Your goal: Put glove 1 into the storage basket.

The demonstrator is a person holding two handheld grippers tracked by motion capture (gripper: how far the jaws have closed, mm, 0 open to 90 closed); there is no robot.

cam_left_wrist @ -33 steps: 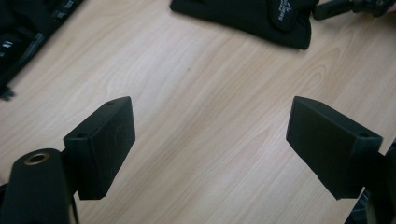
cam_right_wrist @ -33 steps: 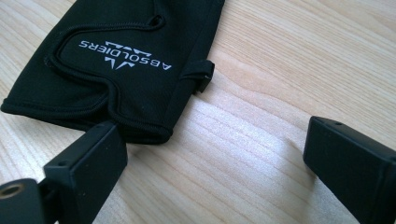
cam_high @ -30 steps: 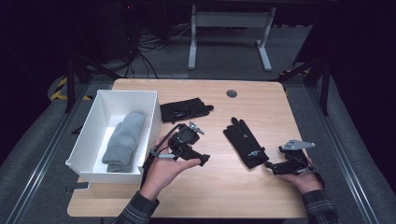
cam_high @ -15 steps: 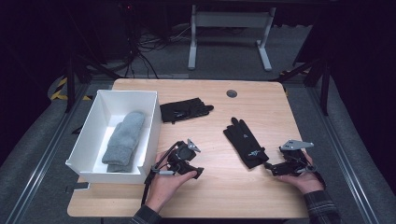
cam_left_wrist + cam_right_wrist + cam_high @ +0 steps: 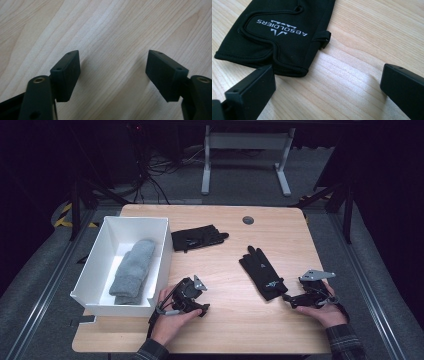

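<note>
Two black gloves out, and the nearer glove [image 5: 262, 272] lies cuff-first just ahead of the right tool [image 5: 325, 92], long axis running away; both tools' jaws stand apart, left tool [image 5: 113, 71] over bare bench [image 5: 230, 320].

Setting: lab or recording studio. Evidence: wooden bench [image 5: 215, 215] on dark carpet, blacked-out surroundings, floor cables [image 5: 150, 167] and metal stand [image 5: 245, 157] beyond the claws.

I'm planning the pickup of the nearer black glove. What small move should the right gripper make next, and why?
Probably ease the right gripper forward: its fingers stand open, and the glove's cuff lies just ahead on the table, not yet between them.
</note>
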